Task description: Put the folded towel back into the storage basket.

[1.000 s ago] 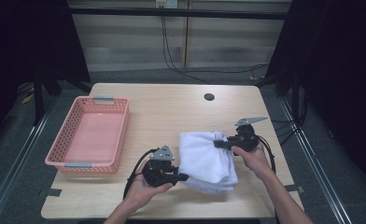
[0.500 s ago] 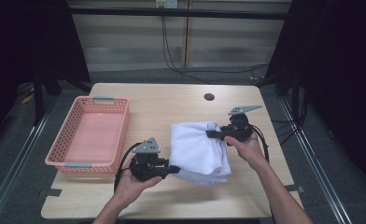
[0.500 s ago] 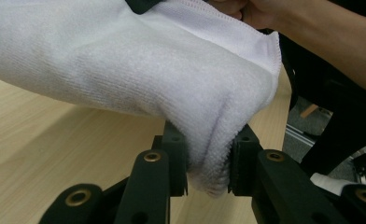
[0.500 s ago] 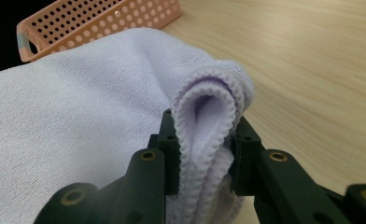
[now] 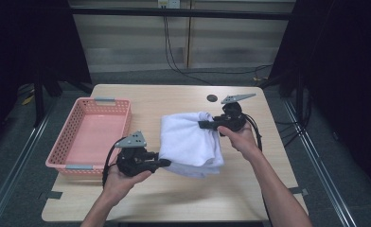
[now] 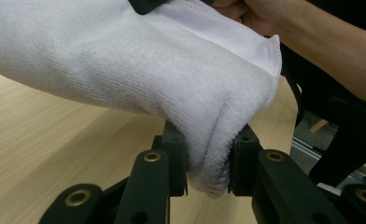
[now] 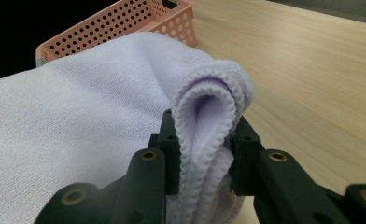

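I have the wooden table (image 5: 183, 198) under me, the pink perforated basket (image 5: 75, 142) at its left side, and the folded white towel (image 5: 188, 142) slung between both grippers just right of that basket, its near edge sagging toward the tabletop. My left gripper (image 6: 208, 163) pinches a bunched lower corner; my right gripper (image 7: 204, 158) clamps the doubled far edge. To carry it well, I judge both hands should travel level together, keeping the fold taut.
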